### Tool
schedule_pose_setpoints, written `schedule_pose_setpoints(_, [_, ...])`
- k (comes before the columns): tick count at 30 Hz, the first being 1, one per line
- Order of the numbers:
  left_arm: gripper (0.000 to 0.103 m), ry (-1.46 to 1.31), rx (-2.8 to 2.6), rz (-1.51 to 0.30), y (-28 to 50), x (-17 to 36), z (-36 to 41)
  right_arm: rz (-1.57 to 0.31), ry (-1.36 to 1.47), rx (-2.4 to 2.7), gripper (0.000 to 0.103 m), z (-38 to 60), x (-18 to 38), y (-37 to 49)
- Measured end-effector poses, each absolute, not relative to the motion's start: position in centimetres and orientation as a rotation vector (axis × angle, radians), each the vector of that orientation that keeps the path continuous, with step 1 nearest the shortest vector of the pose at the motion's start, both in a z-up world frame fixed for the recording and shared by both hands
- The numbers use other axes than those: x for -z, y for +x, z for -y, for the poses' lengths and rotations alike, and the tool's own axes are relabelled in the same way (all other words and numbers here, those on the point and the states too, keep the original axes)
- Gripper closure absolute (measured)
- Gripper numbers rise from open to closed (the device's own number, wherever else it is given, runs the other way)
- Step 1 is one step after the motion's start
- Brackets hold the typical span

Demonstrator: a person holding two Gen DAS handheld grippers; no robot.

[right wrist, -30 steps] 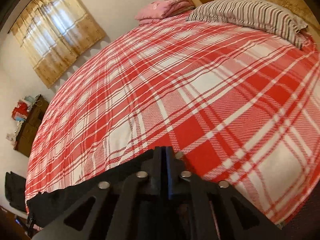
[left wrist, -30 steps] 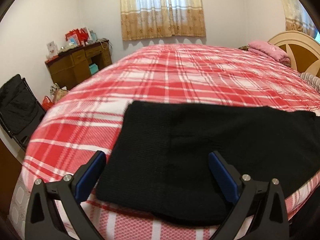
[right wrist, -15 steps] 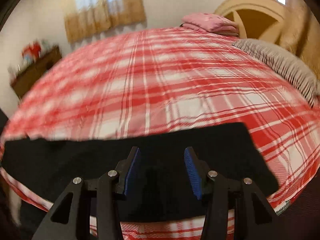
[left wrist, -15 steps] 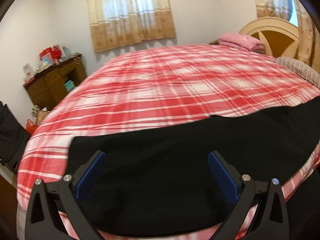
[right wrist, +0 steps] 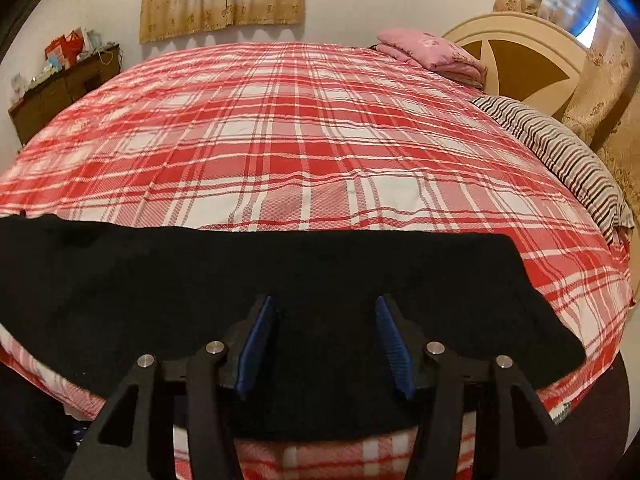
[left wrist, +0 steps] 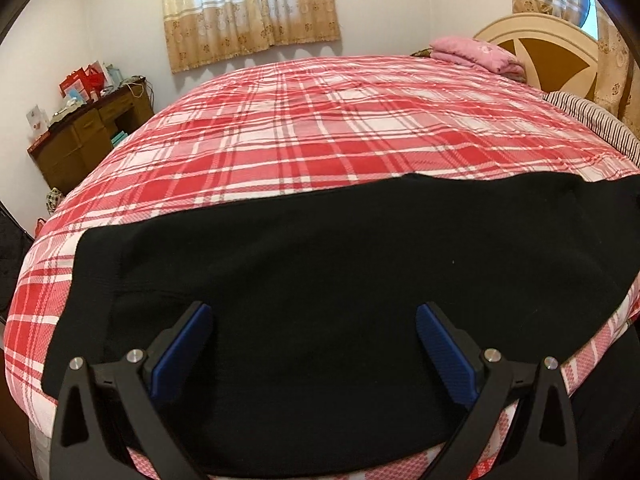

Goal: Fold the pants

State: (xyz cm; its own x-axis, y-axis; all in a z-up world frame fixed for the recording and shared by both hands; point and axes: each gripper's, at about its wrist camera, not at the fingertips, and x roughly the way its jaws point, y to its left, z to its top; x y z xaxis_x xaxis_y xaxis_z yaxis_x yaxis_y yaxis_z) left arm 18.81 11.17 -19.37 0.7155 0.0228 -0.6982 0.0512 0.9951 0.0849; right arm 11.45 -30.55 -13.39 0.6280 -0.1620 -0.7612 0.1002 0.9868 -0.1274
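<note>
The black pants (left wrist: 320, 272) lay flat as a long band across the near edge of the bed, on its red-and-white plaid cover (left wrist: 304, 140), with the curved headboard (left wrist: 536, 48) as the far landmark. In the left wrist view the left gripper (left wrist: 314, 336) hung over the end of the pants farthest from the headboard, its blue-padded jaws spread wide with only flat cloth below them and nothing pinched. That view alone showed that end of the garment with its corner, and, farther from the headboard still, a dark object at the picture's left border. In the right wrist view the right gripper (right wrist: 326, 332) hung over the end of the pants (right wrist: 280, 280) nearer the headboard (right wrist: 516, 52), its jaws opening, the pads apart and clear of the cloth, gripping nothing. That view alone showed this squared-off end in full and much of the striped pillow (right wrist: 560, 160) just below the headboard, which the other view cut down to a sliver. Both views held the folded pink blanket (right wrist: 432, 54) beside the headboard, the patterned curtain (left wrist: 248, 12) on the far wall, and the wooden desk (left wrist: 84, 140) at the wall well away from the headboard, stacked with red boxes and cards. Those boxes bore print, but it was too small and blurred to read, and no brand or label showed on the pants or the grippers.
</note>
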Motion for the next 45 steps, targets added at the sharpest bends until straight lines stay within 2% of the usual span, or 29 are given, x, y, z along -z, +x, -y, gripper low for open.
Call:
schedule_pose_setpoints(7, [0.000,0.117,0.003,-0.764,18.6,19.0,-11.9,-0.768,0.051,0.189,0.048,33.9,10.6,7.2])
schedule_pose_setpoints(11, [0.000,0.126,-0.056,-0.728,18.2,18.2,-14.0,-0.662,0.395,0.202,0.048,40.6,9.3,2.9])
schedule_pose_setpoints(14, [0.000,0.095,-0.117,-0.704,17.8,17.5,-16.5,-0.603,0.552,0.232,0.048,44.0,9.6,0.9])
schedule_pose_setpoints(20, [0.000,0.073,-0.237,-0.676,17.3,16.6,-20.3,-0.620,0.747,0.160,0.048,45.8,11.9,0.5])
schedule_pose_setpoints(26, [0.000,0.028,-0.244,-0.747,18.3,19.1,-21.8,-0.632,0.784,0.137,0.048,45.6,13.0,1.8])
schedule_pose_setpoints(37, [0.000,-0.022,-0.226,-0.704,18.3,19.6,-22.2,-0.624,0.790,0.119,0.051,45.9,13.3,2.1])
schedule_pose_setpoints(43, [0.000,-0.022,-0.228,-0.691,18.2,19.7,-22.3,-0.557,0.828,0.091,0.052,46.8,14.2,2.5])
schedule_pose_setpoints(44, [0.000,-0.022,-0.228,-0.691,18.2,19.7,-22.3,-0.562,0.807,0.102,0.059,46.5,14.1,2.5])
schedule_pose_setpoints(45, [0.000,-0.023,-0.228,-0.690,18.2,19.7,-22.3,-0.567,0.794,0.110,0.073,46.4,14.1,2.6])
